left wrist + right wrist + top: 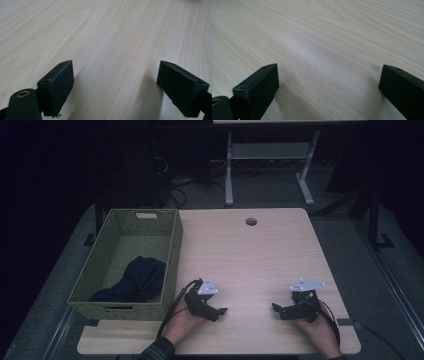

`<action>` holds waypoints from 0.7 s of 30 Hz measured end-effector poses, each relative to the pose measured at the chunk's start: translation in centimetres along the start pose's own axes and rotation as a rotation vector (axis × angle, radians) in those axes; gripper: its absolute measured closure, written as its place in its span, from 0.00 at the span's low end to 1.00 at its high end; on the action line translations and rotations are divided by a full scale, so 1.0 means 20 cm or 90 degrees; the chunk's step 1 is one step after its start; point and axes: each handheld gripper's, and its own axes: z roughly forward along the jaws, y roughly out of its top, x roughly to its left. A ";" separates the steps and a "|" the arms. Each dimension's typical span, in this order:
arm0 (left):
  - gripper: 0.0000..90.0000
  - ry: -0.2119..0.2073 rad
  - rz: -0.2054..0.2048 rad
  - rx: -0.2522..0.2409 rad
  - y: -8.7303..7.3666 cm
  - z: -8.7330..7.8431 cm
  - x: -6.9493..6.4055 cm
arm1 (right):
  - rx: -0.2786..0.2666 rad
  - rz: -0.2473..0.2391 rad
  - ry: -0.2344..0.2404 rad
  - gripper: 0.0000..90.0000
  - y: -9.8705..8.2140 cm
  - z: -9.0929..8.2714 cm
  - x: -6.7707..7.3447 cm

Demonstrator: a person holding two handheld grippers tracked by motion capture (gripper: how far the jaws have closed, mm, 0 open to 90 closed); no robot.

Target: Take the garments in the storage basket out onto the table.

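1. The left tool [220, 311] is resting low on the surface [250, 260], just right of the basket's near corner; its jaws are standing wide apart and gripping nothing, with bare wood grain showing between them in the left gripper view [115, 85].
2. The right tool [276, 308] is sitting on the surface well to the right of the basket, level with the left tool and pointing toward it; its jaws are likewise gaping wide with nothing between them in the right gripper view [329, 90].
3. The woven green basket [172, 255] is lying along the surface's left edge, partly overhanging it.
4. A dark blue cloth [135, 281] is lying bunched in the basket's near half.
5. A round cable hole [251, 221] is sitting beyond the basket's far right corner.
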 end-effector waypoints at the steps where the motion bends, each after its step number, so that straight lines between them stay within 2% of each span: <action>1: 0.15 0.000 0.000 0.000 0.00 0.00 0.00 | 0.000 0.000 0.000 0.03 0.00 0.00 0.00; 11: 0.15 0.000 -0.001 0.009 0.01 0.00 0.00 | 0.002 0.003 0.001 0.03 0.00 0.00 0.00; 15: 0.16 -0.006 -0.004 0.041 0.03 -0.02 0.01 | 0.001 0.003 0.001 0.03 0.00 0.00 0.00; 21: 0.15 -0.005 -0.006 0.055 0.04 -0.02 0.02 | -0.001 0.001 0.001 0.03 0.00 0.00 0.00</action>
